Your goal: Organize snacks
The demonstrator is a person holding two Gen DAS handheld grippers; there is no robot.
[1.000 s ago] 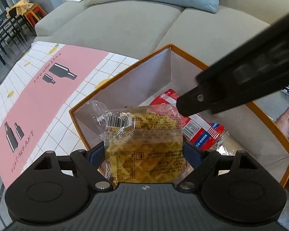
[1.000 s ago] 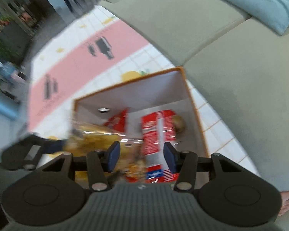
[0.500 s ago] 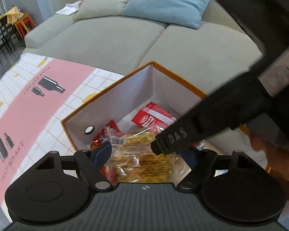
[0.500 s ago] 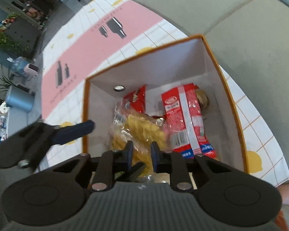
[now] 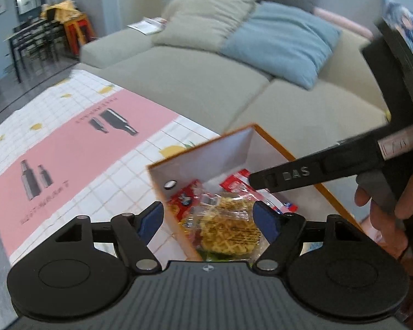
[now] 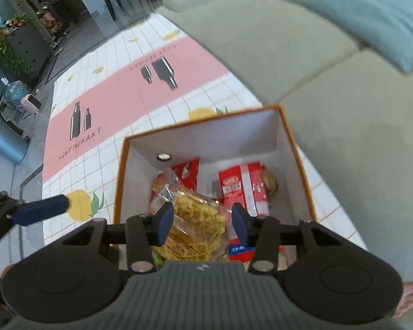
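one box [image 6: 294,148] near the table's sofa-side edge now holds the waffle pack [image 6: 195,222], which a second ago sat between the left gripper [image 5: 208,217] pads. those jaws, lately narrowing, stand wide and empty; right gripper [image 6: 202,225] jaws reopened, half-wide, gripping nothing. drop done.

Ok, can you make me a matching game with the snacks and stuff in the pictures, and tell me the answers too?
Things:
1. waffle pack
2. box
3. pillow
4. tablecloth

Descriptions:
A. blue, lying on the sofa
B. pink and white, with black bottles printed on it
C. yellow, in a clear wrapper, inside the box
D. orange rim, white inside, holding snacks

Pairs: 1-C, 2-D, 3-A, 4-B
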